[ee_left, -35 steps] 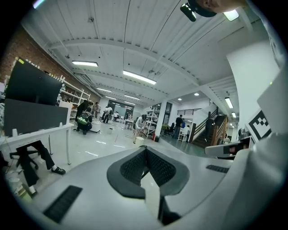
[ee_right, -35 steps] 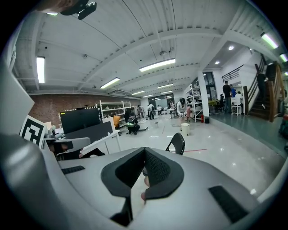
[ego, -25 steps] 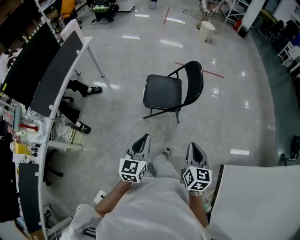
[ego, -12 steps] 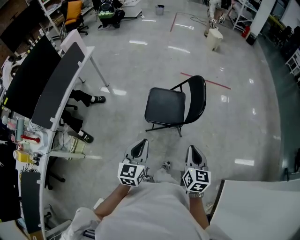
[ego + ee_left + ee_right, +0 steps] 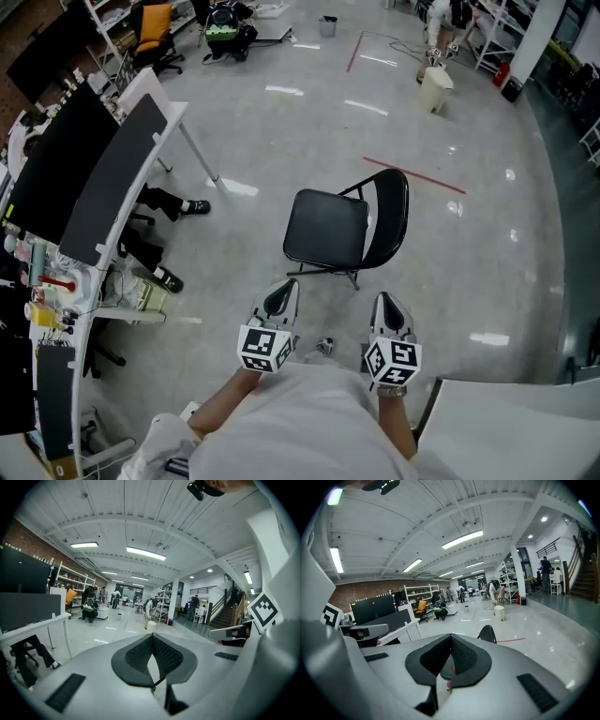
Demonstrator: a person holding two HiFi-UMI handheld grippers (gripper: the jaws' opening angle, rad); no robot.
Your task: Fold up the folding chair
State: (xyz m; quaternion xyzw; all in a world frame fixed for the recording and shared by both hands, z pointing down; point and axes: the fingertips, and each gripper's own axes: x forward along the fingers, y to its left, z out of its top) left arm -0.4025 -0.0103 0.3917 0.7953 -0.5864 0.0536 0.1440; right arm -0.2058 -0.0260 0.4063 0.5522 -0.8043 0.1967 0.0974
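A black folding chair (image 5: 342, 230) stands unfolded on the shiny grey floor in the head view, seat toward me, backrest at its right. My left gripper (image 5: 280, 293) and right gripper (image 5: 389, 307) are both held side by side just short of the chair's front legs, each shut with nothing between the jaws. In the right gripper view the top of the chair's backrest (image 5: 487, 633) shows just above the shut right gripper (image 5: 451, 644). The left gripper view shows the shut left gripper (image 5: 152, 641) in front of the open hall; the chair is hidden there.
A white desk (image 5: 112, 169) with dark panels runs along the left, a seated person's legs (image 5: 164, 202) beneath it. A white tabletop (image 5: 506, 427) lies at the lower right. A red tape line (image 5: 412, 174) and a white bin (image 5: 436, 89) are beyond the chair.
Both grippers and the camera have come closer to the chair, which now sits lower in the head view, right ahead of the grippers. The jaws stay shut.
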